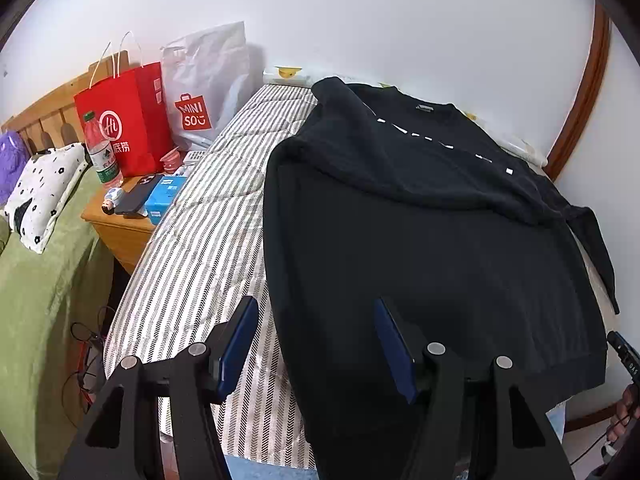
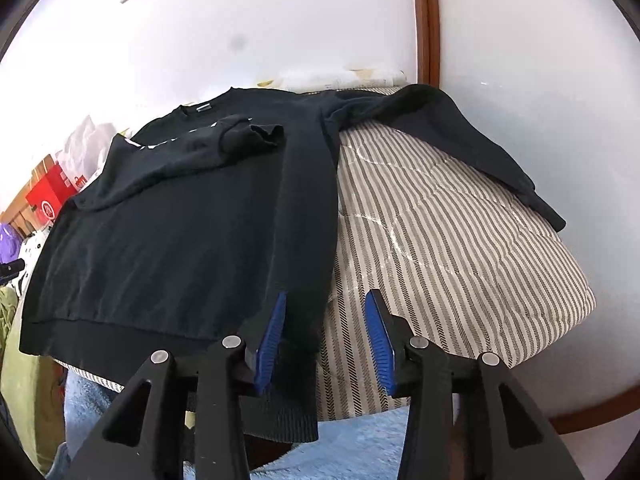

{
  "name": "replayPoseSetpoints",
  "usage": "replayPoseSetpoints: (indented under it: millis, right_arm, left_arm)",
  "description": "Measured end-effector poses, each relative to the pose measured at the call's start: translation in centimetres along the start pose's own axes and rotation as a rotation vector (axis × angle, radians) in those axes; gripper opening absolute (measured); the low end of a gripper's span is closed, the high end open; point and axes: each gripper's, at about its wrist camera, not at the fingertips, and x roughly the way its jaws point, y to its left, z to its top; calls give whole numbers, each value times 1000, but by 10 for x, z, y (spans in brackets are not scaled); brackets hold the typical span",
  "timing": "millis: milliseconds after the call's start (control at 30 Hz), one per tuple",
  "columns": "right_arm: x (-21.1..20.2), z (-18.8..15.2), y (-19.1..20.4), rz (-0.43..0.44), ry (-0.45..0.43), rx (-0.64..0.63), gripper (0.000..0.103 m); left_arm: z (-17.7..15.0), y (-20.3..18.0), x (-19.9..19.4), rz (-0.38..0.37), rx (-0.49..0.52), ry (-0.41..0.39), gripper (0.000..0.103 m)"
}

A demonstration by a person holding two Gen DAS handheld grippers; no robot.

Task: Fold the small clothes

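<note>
- A black sweatshirt point(image 1: 436, 240) lies flat on the striped bed point(image 1: 208, 248), 1 sleeve folded across its chest.
- The left gripper point(image 1: 316, 344) stands part open, empty, over the sweatshirt's left edge.
- The right gripper point(image 2: 326, 340) is part open, pads off the hem corner between its jaws.

Sweatshirt point(image 1: 432, 248): on mattress point(image 1: 208, 208), right part.
Nightstand point(image 1: 120, 232): left of mattress.
2 bags point(image 1: 132, 120): on nightstand, far side.
Bottle point(image 1: 100, 152): before bags.
Pillow point(image 1: 44, 196): far left.
</note>
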Motion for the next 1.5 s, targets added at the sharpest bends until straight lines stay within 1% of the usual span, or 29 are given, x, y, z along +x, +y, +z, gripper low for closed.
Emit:
replayPoseSetpoints:
  millis: [200,400,533,633,700,733,833,967,1067,1167,1333,1400,1433,1500]
  right_arm:
    - [-4,5,7,12,-7,-6,43]
    - [-10,4,11,20,-21,8,49]
    - [-4,15,17,18,-14,-8,49]
    - [0,30,27,30,-15,-19,49]
    - [3,46,42,49,-29,-53,52]
    - [5,56,53,60,-37,-79,55]
    - [15,86,83,98,-57,-132,55]
    - [38,133,136,204,-63,-180,55]
    - [58,169,181,266,-72,-218,55]
    - [85,203,229,335,-61,-243,55]
    - [135,244,297,401,-36,-295,55]
    - [160,260,329,419,-27,-326,55]
    - [173,267,346,428,-18,-340,55]
    - [194,276,370,449,1,-362,55]
  left_arm:
    - [4,2,3,-1,-5,4,58]
    - [8,-1,9,-4,6,17,58]
    - [18,-2,13,7,9,16,58]
    - [32,-1,17,21,8,-1,67]
    - [42,1,19,53,15,-29,68]
    - [48,3,21,69,15,-34,68]
    - [64,9,34,96,4,-30,68]
    - [80,16,50,111,3,-25,68]
    - [95,21,69,124,5,-8,68]
    - [110,29,90,137,7,5,67]
    - [130,41,122,133,14,35,59]
    - [135,43,133,129,30,49,52]
    - [136,43,137,119,42,59,46]
    - [137,43,143,85,51,73,43]
